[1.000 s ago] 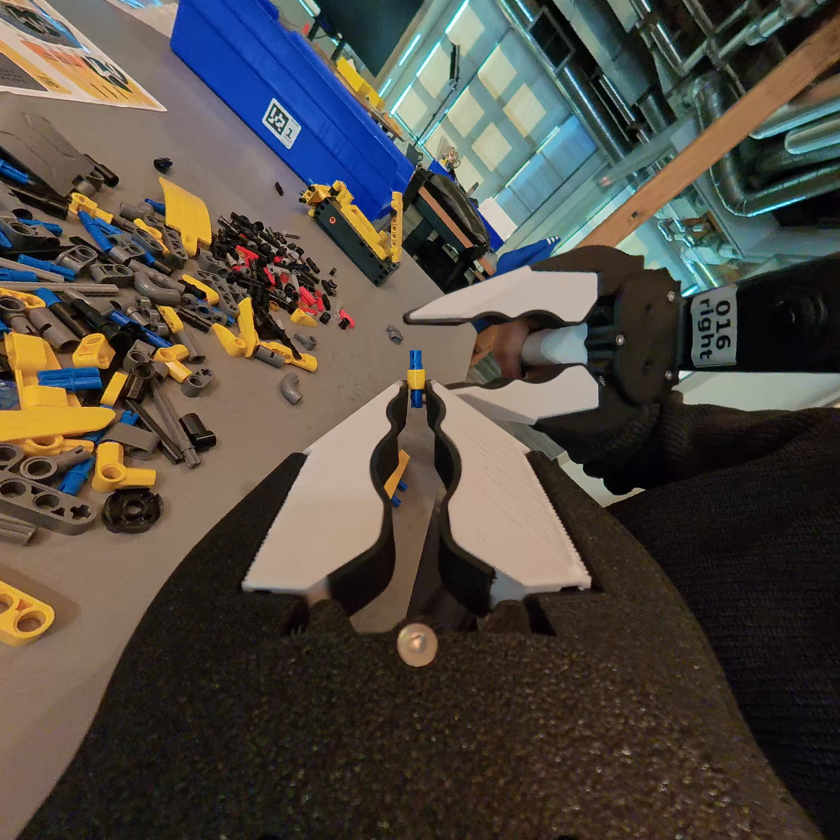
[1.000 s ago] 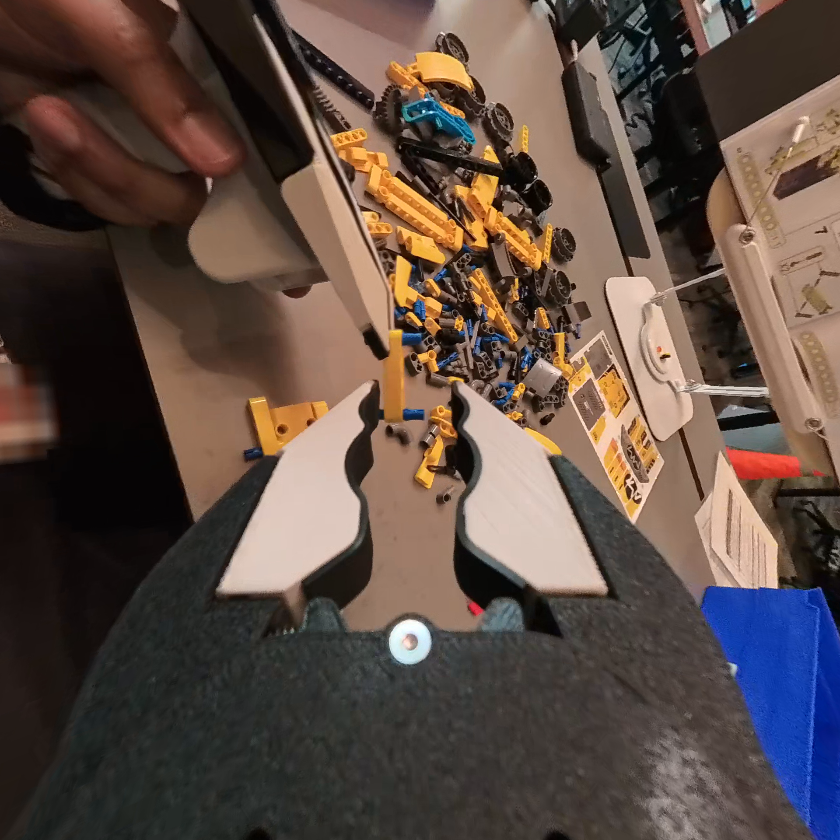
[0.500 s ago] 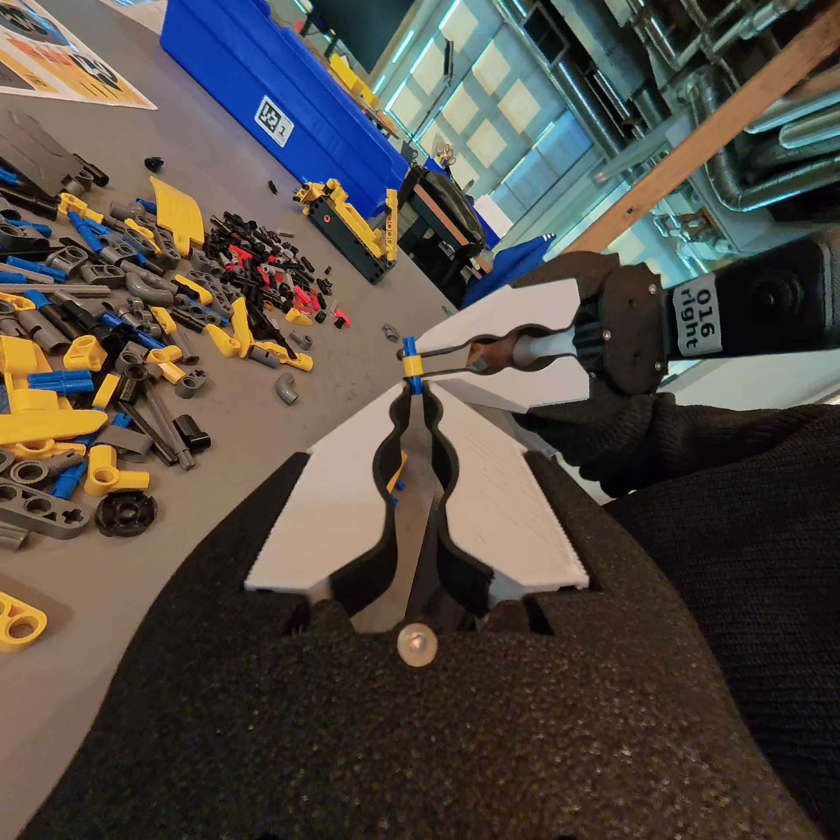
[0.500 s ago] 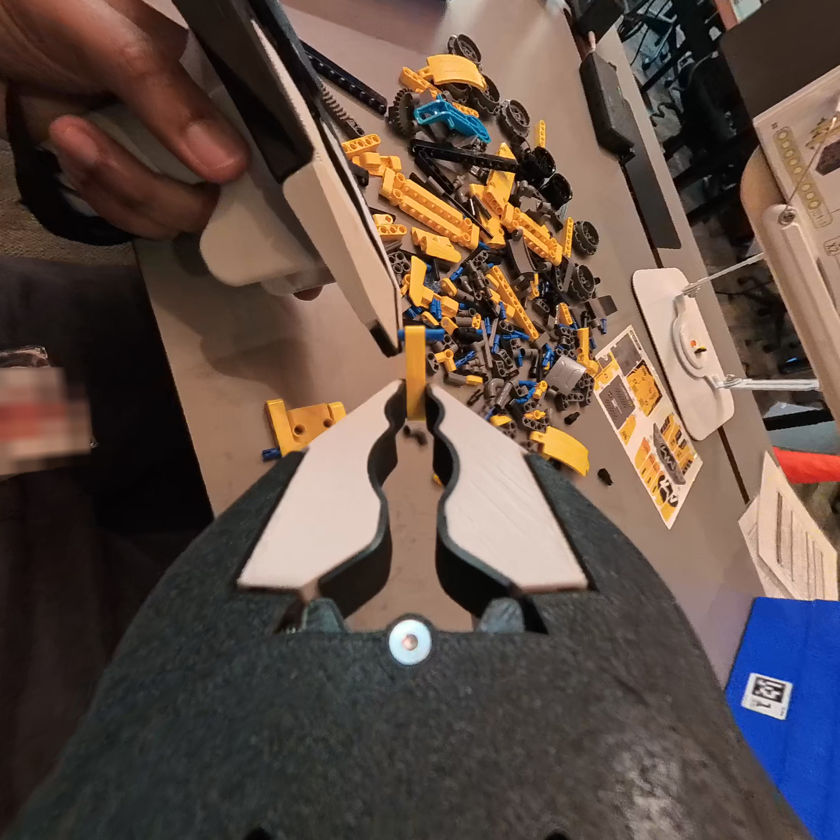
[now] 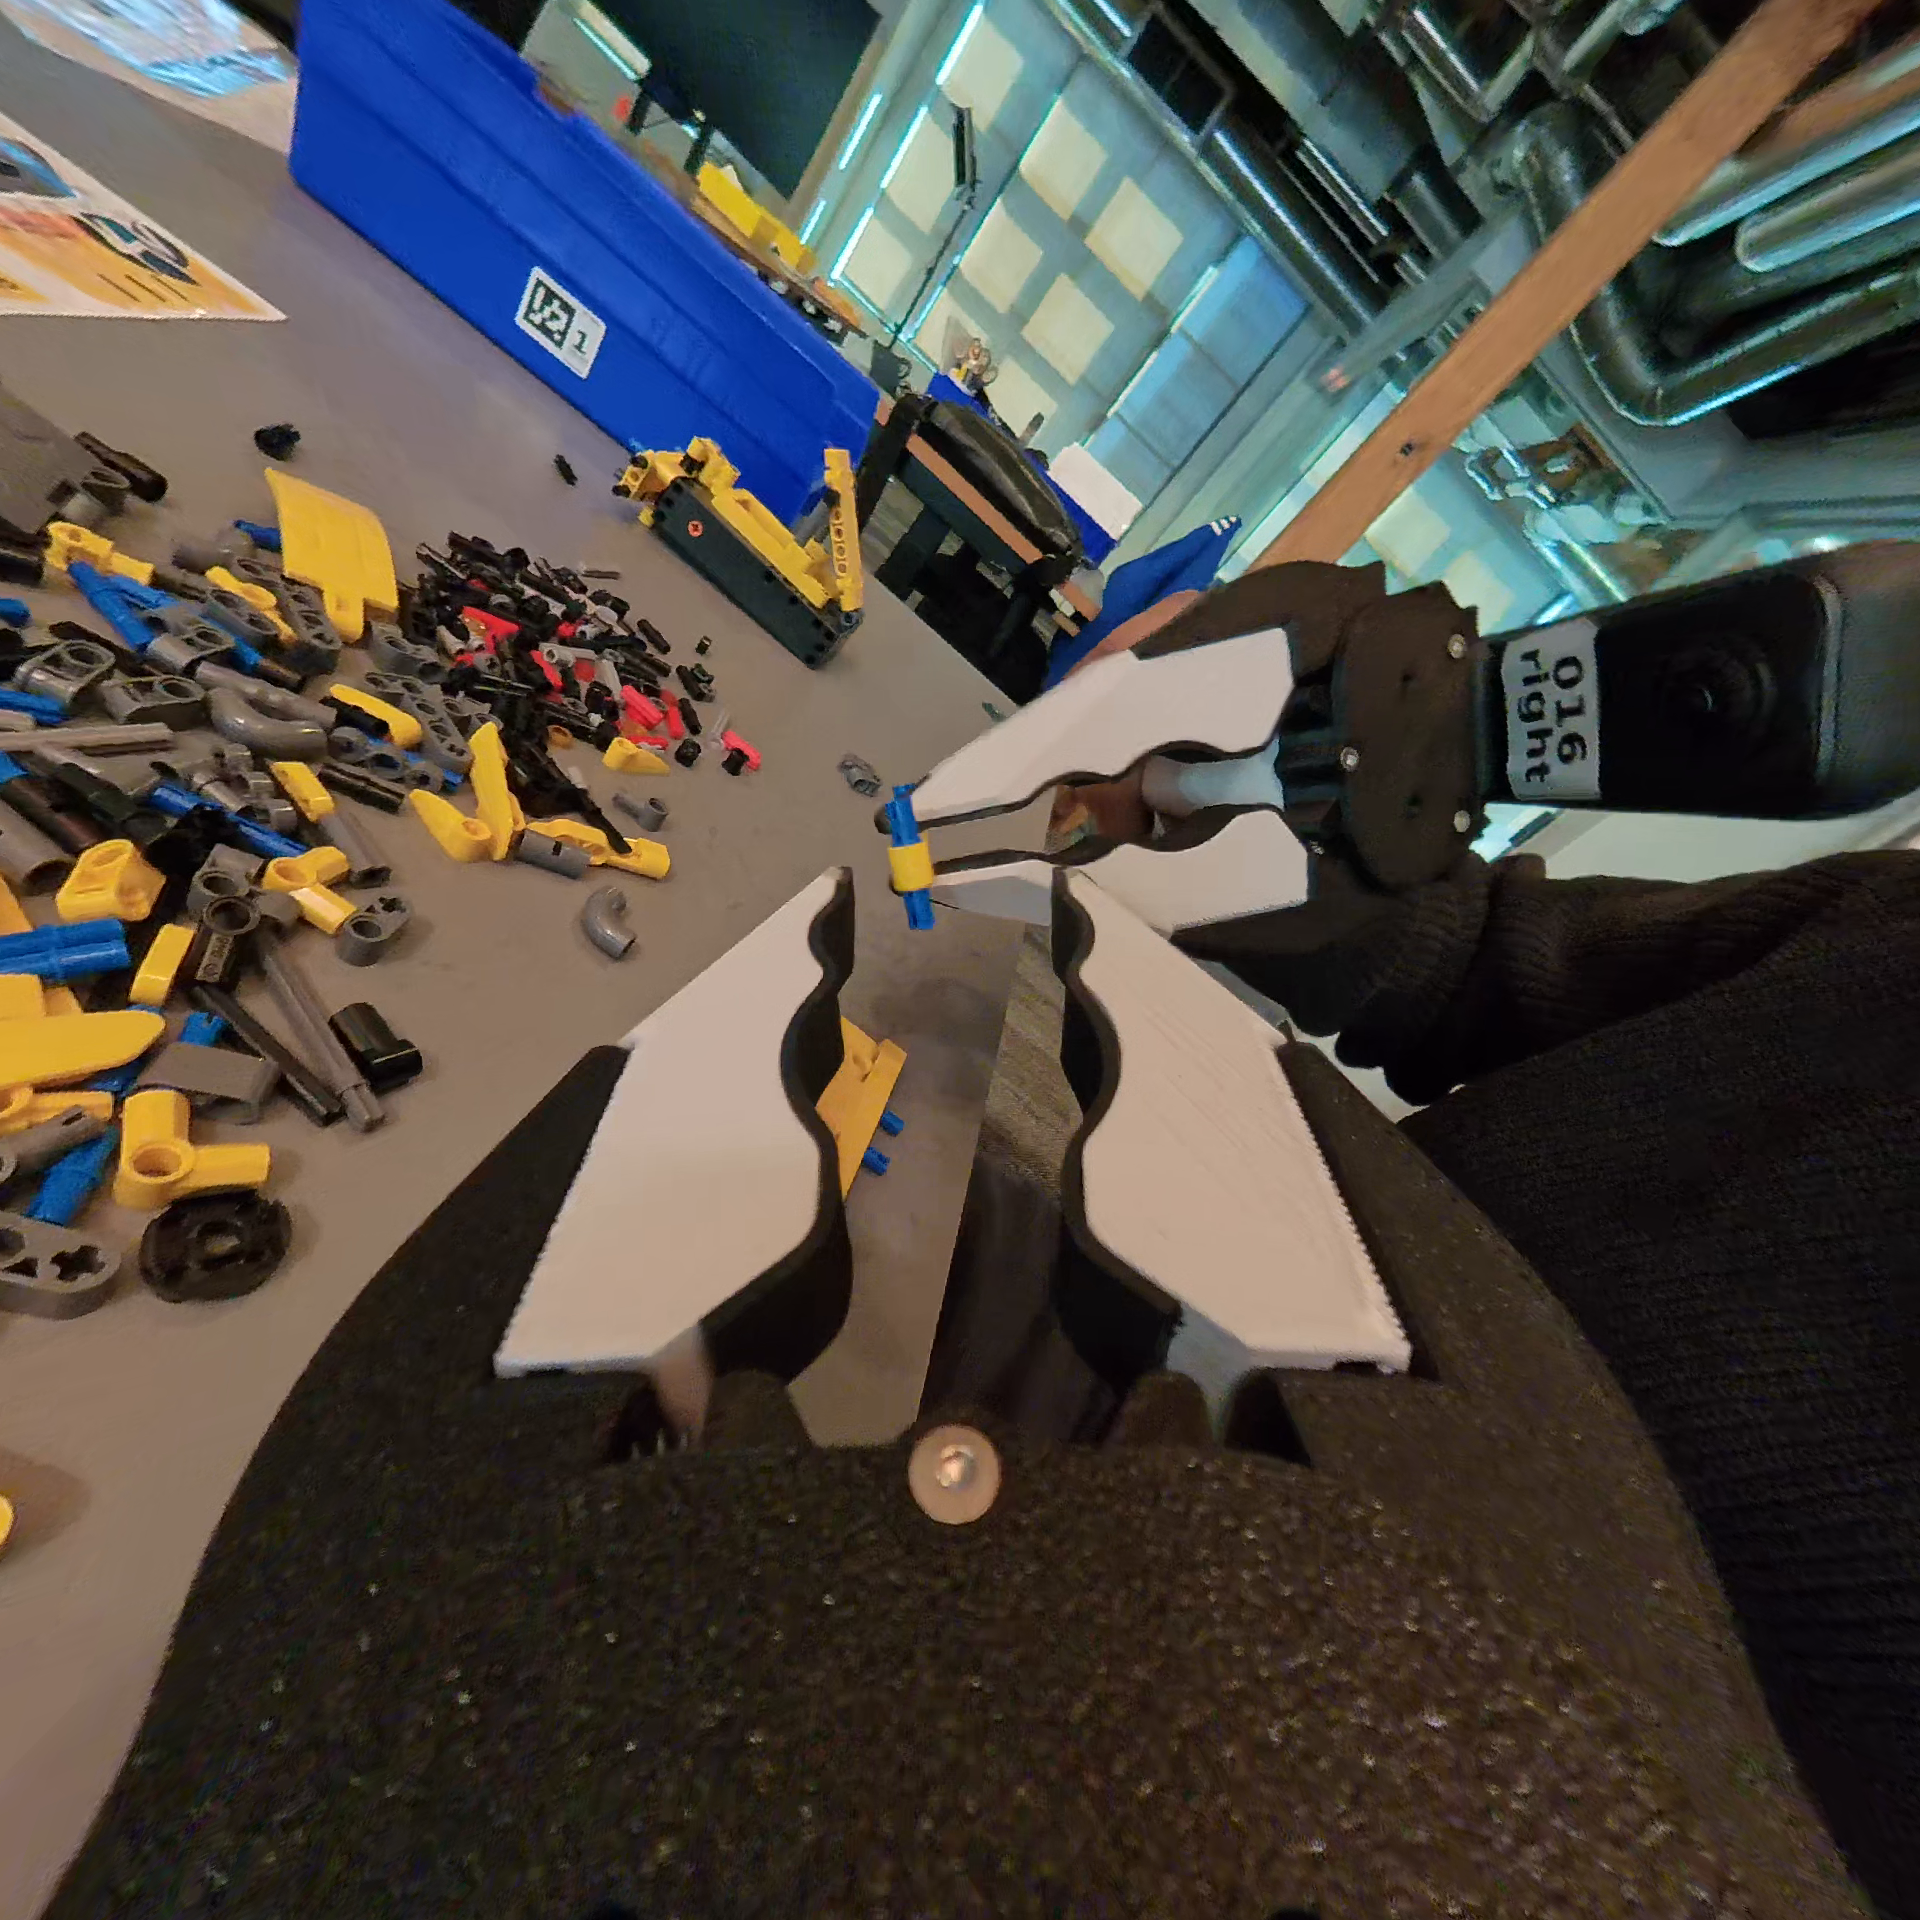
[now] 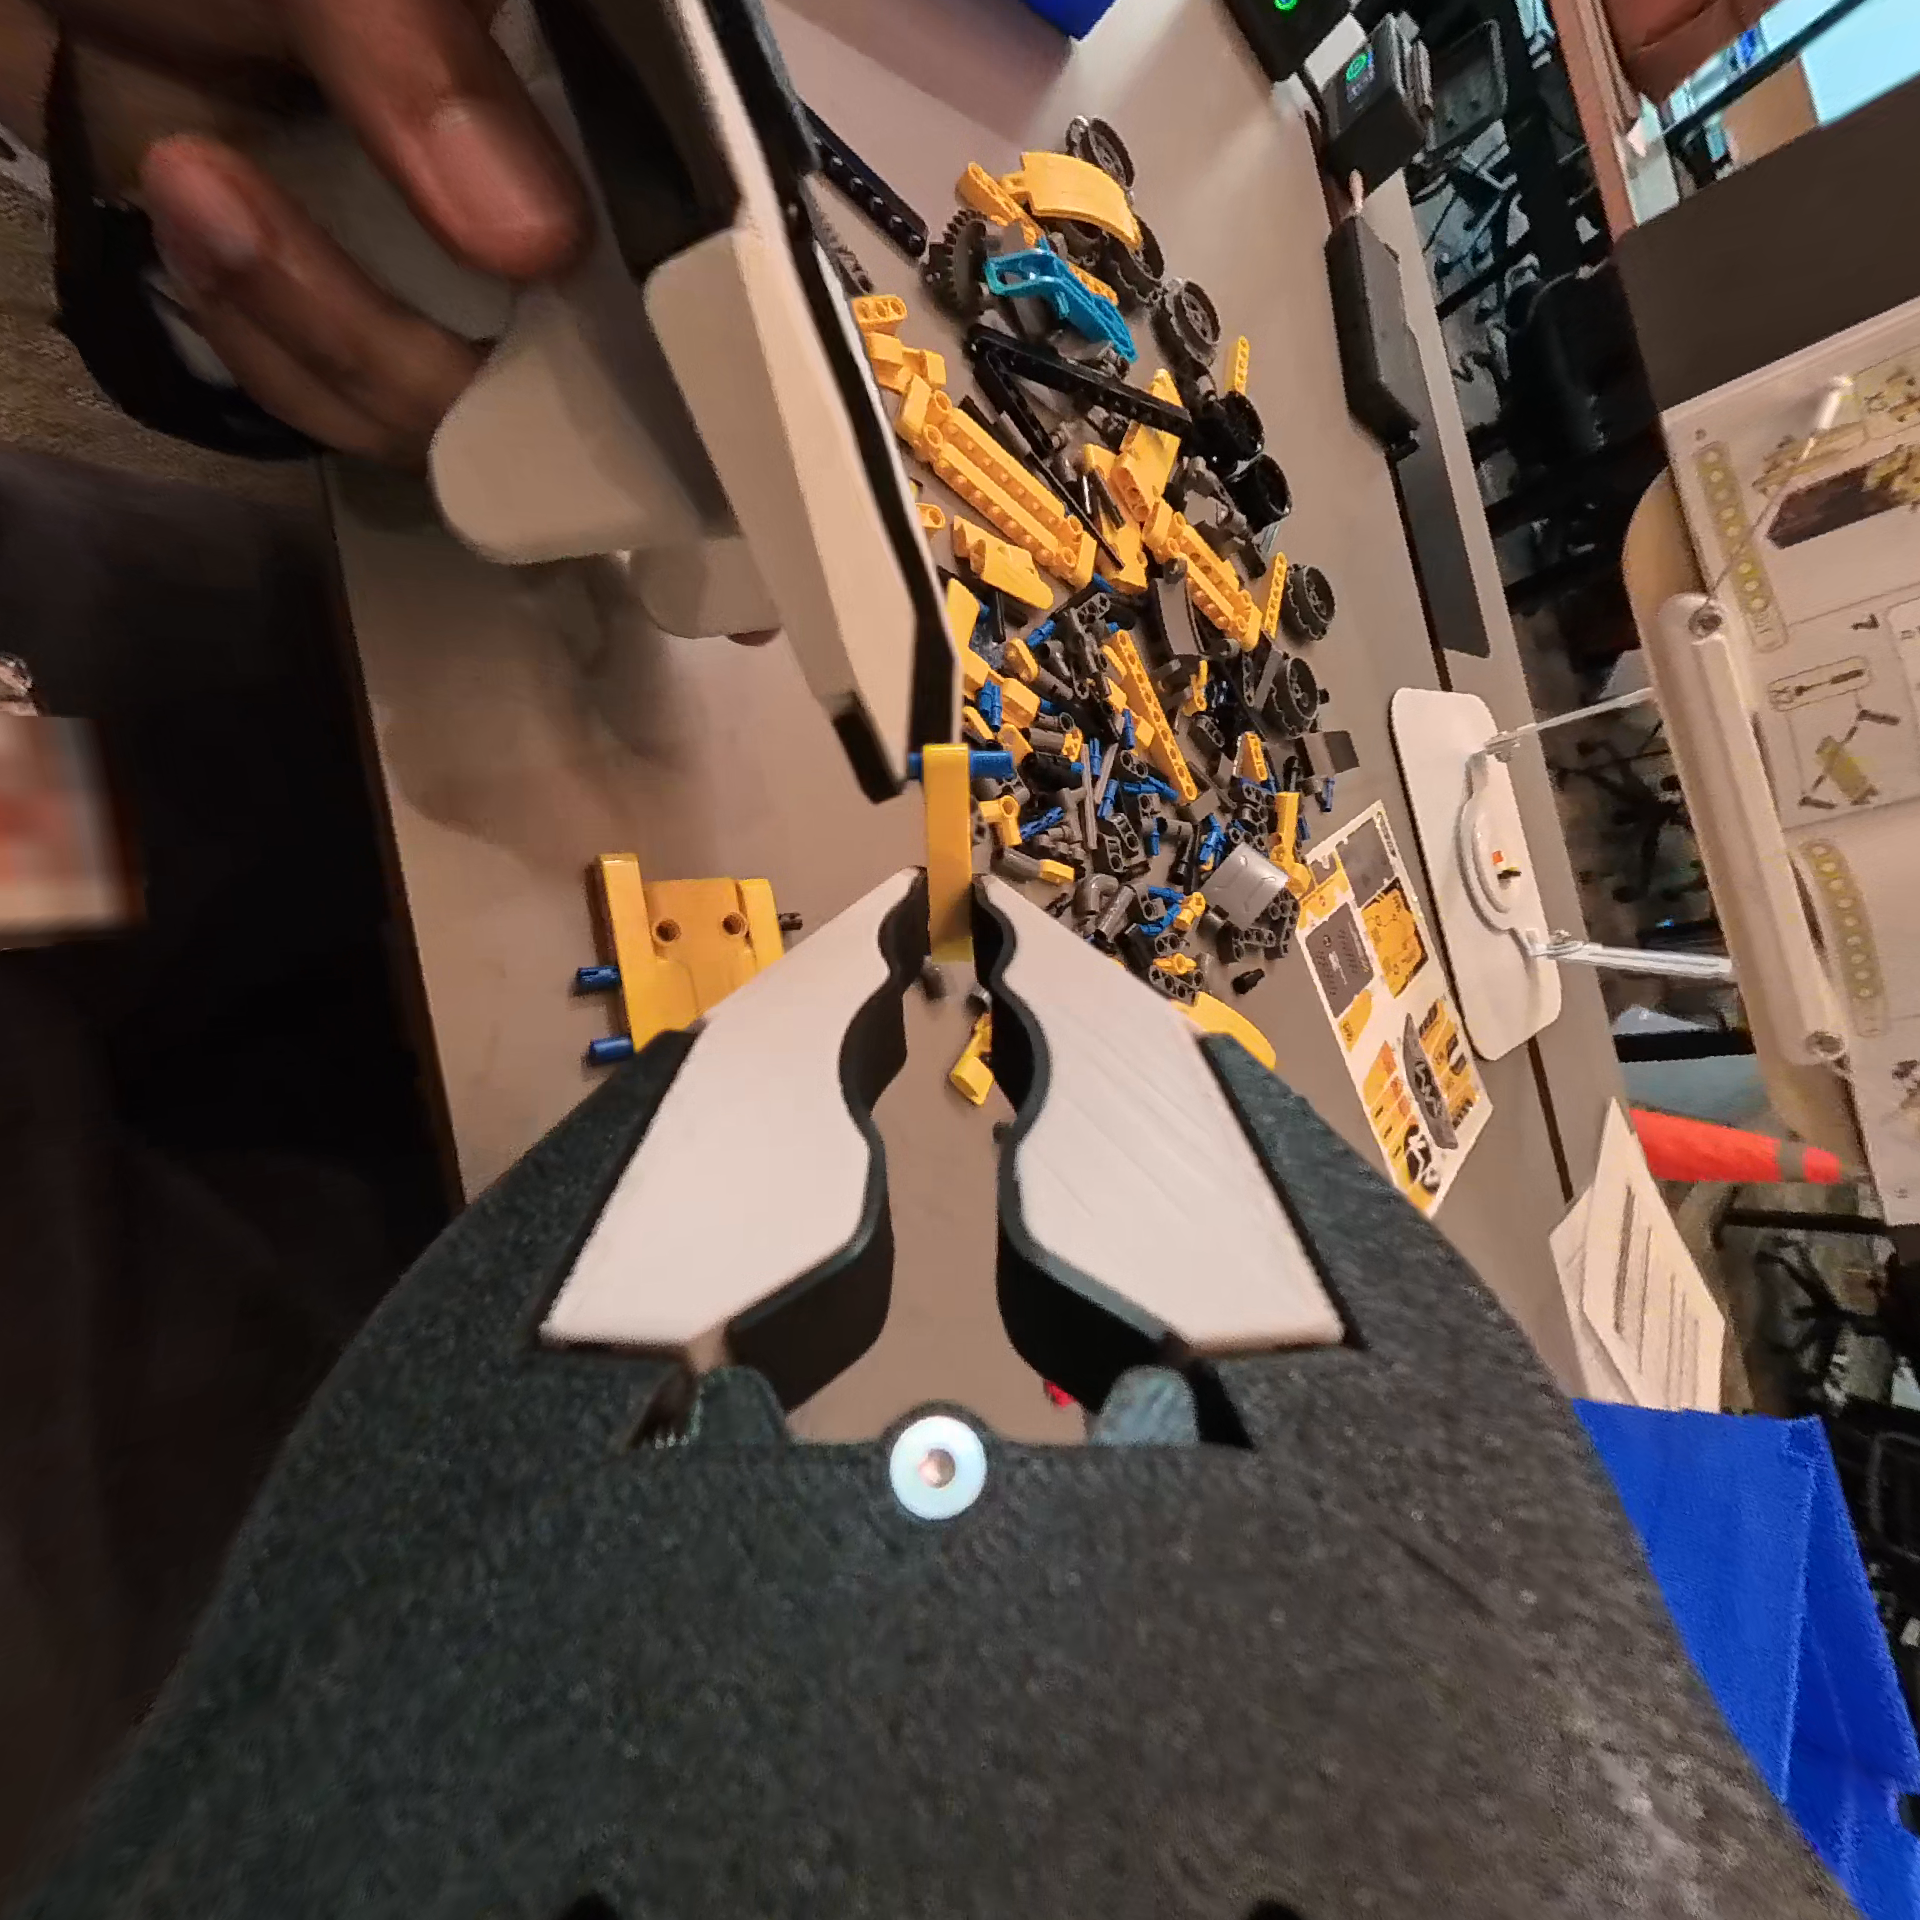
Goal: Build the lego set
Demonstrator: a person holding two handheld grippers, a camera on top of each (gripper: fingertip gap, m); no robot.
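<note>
My right gripper (image 6: 948,896) is shut on a short yellow beam (image 6: 948,831) with a blue pin (image 6: 982,764) through its far end, held in the air above the table edge. In the left wrist view the same beam (image 5: 910,862) sits in the right gripper (image 5: 914,836), just beyond my left gripper (image 5: 951,894). The left gripper is open and empty, its jaws apart on either side of the beam without touching it. One of its fingers (image 6: 810,540) hangs just above the pin in the right wrist view, with a hand (image 6: 312,208) behind it.
A yellow bracket with blue pins (image 6: 675,935) lies on the grey table (image 5: 468,1351) near its edge. A big pile of loose yellow, grey, blue and black pieces (image 6: 1122,623) spreads beyond. A half-built yellow and black assembly (image 5: 748,540) and a blue bin (image 5: 582,260) stand farther back. Both grippers' tips are close together, under 4 cm apart.
A second ago my left gripper was shut on the beam and the right was open. The right then shut on it, and the left has now opened and let go.
</note>
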